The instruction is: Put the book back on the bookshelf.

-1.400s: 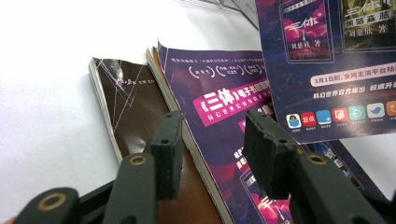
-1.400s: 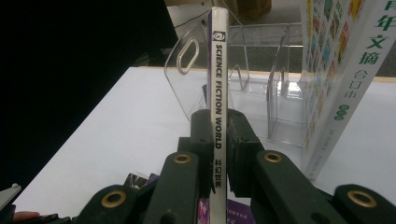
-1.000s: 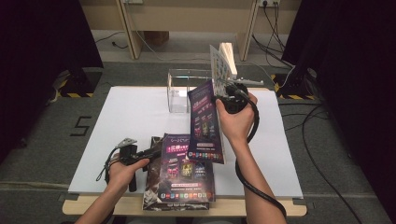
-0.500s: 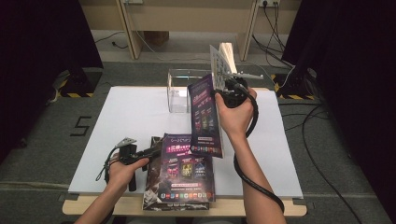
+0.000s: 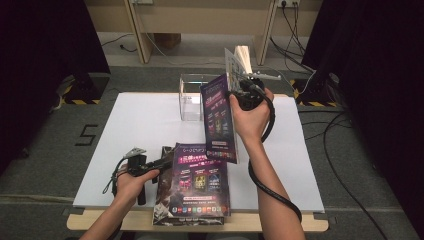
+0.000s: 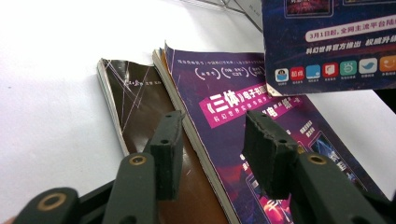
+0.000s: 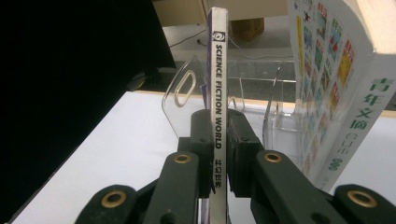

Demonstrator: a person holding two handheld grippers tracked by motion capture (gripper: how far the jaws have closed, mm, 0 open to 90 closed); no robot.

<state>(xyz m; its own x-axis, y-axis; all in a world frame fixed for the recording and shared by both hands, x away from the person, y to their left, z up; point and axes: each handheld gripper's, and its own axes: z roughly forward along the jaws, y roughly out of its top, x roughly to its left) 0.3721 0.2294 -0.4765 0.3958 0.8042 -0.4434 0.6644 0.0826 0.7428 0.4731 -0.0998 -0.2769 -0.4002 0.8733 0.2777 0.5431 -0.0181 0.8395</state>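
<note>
My right gripper (image 5: 239, 94) (image 7: 218, 135) is shut on the spine of a purple magazine (image 5: 219, 120) (image 7: 218, 70), which it holds upright in the air in front of a clear plastic rack (image 5: 191, 97) (image 7: 252, 88). A thick white book (image 5: 240, 59) (image 7: 341, 93) leans at the rack's right side. At the table's front edge lies a stack of magazines, a purple one (image 5: 199, 182) (image 6: 243, 107) on top and a brown one (image 6: 140, 102) beneath. My left gripper (image 5: 166, 162) (image 6: 215, 149) stands open low over the stack's left edge, its pads pressing on nothing.
The white table top (image 5: 135, 130) reaches left and back from the stack. A black cable (image 5: 272, 195) trails from my right gripper along the forearm. Dark curtains hang on both sides, and wooden legs and floor cables lie beyond the table's far edge.
The right hand has carried the upright magazine slightly farther toward the rack. The left hand and the stack have stayed put.
</note>
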